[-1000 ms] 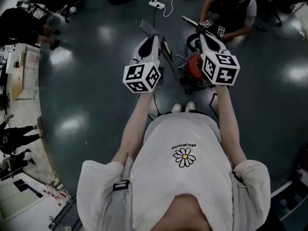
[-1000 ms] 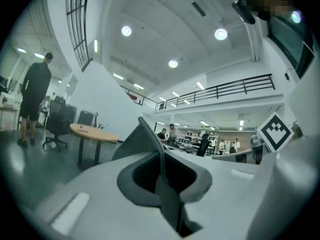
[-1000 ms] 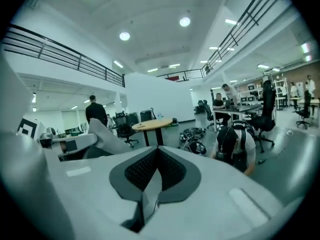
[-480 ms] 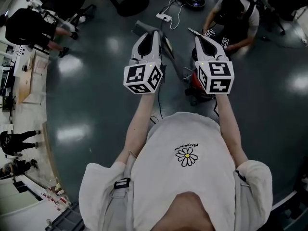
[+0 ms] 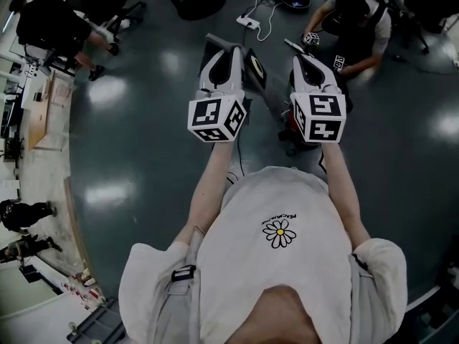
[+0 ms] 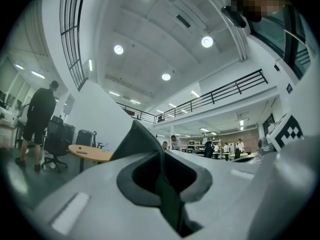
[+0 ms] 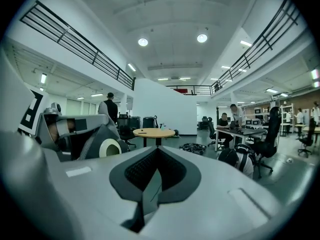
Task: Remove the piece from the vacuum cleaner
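Observation:
My left gripper (image 5: 228, 54) is raised and shut on a dark grey vacuum piece (image 5: 252, 67) with a pale round opening at one end. In the left gripper view this piece (image 6: 136, 140) sticks up from between the closed jaws of the left gripper (image 6: 162, 181). The right gripper view shows it from the side, with the piece (image 7: 102, 145) at the left. My right gripper (image 5: 307, 61) is held up beside it, shut and empty; its jaws meet with nothing between them (image 7: 150, 184). The red vacuum cleaner (image 5: 290, 130) stands on the floor, mostly hidden behind the right gripper.
A person (image 5: 353, 18) crouches on the dark floor beyond the vacuum. A power strip (image 5: 249, 21) with cables lies further off. A round wooden table (image 7: 149, 132) and office chairs stand at the back. Another person (image 5: 50, 21) sits at the left.
Both grippers have risen and come closer to the head camera. The grey piece has come up off the floor with the left gripper.

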The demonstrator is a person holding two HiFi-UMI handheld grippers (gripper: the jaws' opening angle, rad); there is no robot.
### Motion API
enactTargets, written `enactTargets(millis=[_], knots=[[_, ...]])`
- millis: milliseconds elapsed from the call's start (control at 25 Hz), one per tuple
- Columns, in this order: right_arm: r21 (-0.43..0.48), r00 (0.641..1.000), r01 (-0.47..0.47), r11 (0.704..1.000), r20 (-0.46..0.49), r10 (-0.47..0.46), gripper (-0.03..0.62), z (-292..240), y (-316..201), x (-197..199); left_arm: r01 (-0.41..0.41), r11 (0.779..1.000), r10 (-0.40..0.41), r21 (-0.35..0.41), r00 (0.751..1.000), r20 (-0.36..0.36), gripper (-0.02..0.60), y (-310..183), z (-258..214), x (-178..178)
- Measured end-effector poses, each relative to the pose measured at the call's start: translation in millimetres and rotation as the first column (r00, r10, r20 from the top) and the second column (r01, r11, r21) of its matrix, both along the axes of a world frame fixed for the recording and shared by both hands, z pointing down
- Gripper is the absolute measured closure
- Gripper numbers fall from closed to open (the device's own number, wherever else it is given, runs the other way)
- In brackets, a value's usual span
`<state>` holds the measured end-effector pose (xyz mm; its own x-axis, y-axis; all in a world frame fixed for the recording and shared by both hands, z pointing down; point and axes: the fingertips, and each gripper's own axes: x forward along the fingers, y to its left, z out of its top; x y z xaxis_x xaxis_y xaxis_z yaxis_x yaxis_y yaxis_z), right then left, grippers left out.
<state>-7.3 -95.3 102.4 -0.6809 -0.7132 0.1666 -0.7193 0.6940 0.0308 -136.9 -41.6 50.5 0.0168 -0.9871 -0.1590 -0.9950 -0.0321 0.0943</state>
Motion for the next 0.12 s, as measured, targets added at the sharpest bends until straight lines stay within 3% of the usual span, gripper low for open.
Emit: enactTargets(millis=[120], knots=[[-0.012, 1.0, 0.006, 1.0, 0.002, -0.006, 0.576, 2.7, 1.8, 1.2, -0.011, 1.0, 0.011, 0.003, 1.0, 0.028, 0.557, 1.4, -1.9, 3.7]])
